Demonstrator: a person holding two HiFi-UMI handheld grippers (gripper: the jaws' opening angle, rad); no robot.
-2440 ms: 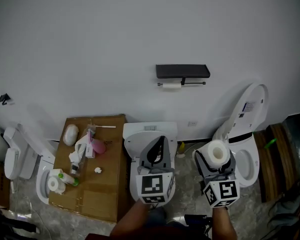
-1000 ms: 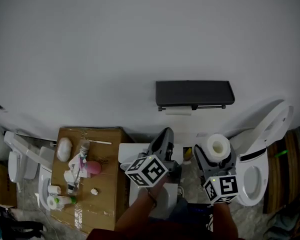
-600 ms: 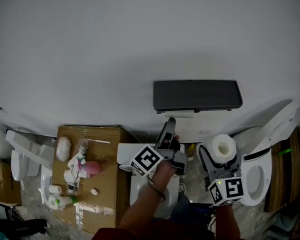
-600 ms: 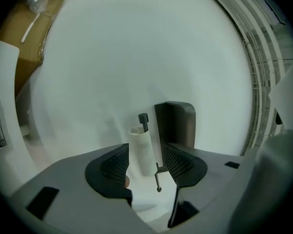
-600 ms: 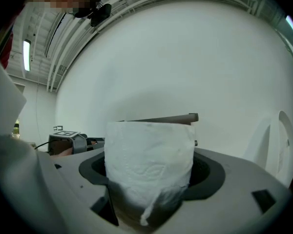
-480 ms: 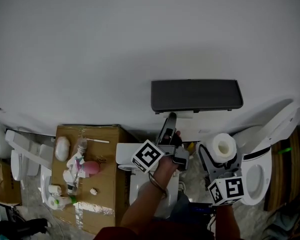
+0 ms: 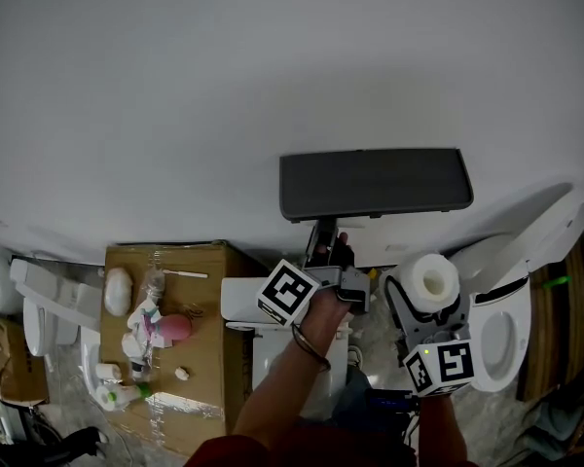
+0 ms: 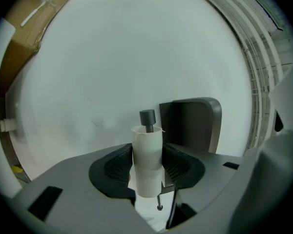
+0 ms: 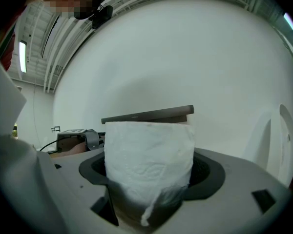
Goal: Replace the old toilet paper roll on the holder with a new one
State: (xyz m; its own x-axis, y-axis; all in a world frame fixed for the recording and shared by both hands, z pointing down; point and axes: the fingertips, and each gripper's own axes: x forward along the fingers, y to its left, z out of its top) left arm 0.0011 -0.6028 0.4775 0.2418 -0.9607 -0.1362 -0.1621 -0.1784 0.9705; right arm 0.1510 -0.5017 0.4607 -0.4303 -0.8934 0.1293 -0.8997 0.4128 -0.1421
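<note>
**Head view.** Your left tool (image 7: 329, 244) had come up from well below the holder (image 7: 375, 183) to sit just under its left end, with the wrist rolled over on the way. A second before, this tool was shut and carried nothing. It had since opened, and its jaws were closing again.

**Left gripper view.** The old roll (image 8: 147, 162) stood between those jaws. It was worn down almost to a slim tube and still sat on the spindle (image 8: 147, 117), whose dark end knob showed beyond the tube. A ribbed pad lay against each side of the tube with no gap visible, so the grip looked just made rather than firm.

**Right gripper view.** Your right tool (image 7: 426, 305) was clamped on the new roll (image 7: 429, 278), which looked full and white, with a loose tail hanging at the front. Across these frames it had kept its hold and stayed to the right of the left tool. It was below the holder's right half and apart from it, with the toilet (image 7: 506, 300) beyond.

**Reading.** The approach appeared to be over and the removal about to start. The old roll had not yet left the spindle, so the new roll could only wait. The likely next need was to slide the tube off along the spindle, past the knob, without crushing it.
</note>
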